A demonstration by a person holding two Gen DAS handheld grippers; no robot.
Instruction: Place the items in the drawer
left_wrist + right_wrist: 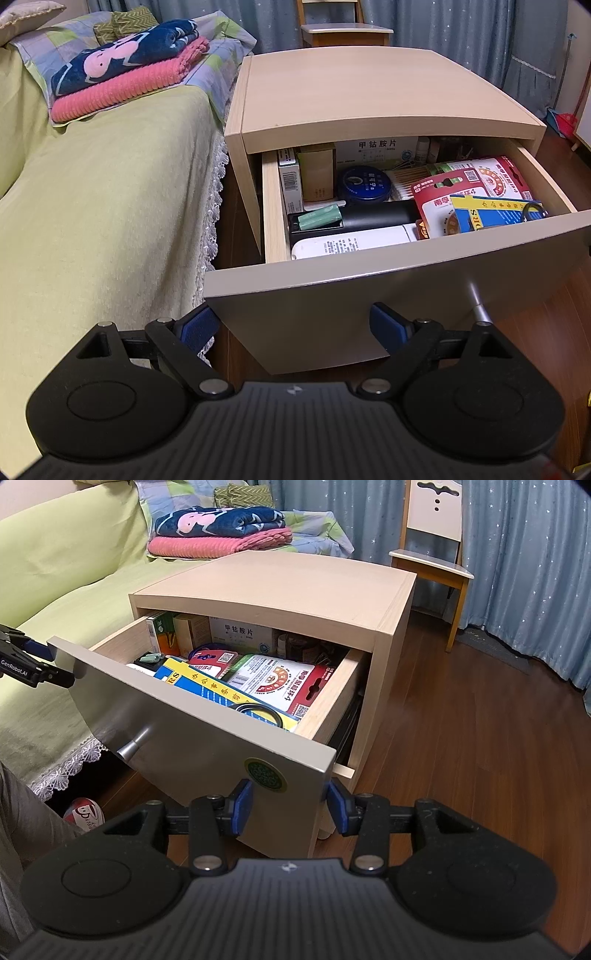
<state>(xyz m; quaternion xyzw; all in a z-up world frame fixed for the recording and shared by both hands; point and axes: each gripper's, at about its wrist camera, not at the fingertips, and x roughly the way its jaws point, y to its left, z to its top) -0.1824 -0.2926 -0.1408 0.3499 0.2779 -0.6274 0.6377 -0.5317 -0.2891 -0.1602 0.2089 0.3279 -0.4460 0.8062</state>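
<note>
Both claws are sitting at the drawer front of the bedside cabinet, and the drawer is standing pulled well out and already crowded. The left claw is holding its blue pads wide apart, straddling the front panel's lower left corner; the right claw is also parted, spanning the panel's lower right corner beside the round green sticker. Neither is carrying anything. Judging by that, the step in hand looks like pushing the drawer closed, and it should go best with both claws pressing evenly so the drawer is running straight on its rails, keeping clear of the metal knob. Inside the drawer, a yellow-and-blue card pack with a black ring on it is lying nearest the front, red-and-white battery packs just behind it, a round blue tin toward the middle, green batteries in a black tray, a white device against the front, and medicine boxes at the back.
</note>
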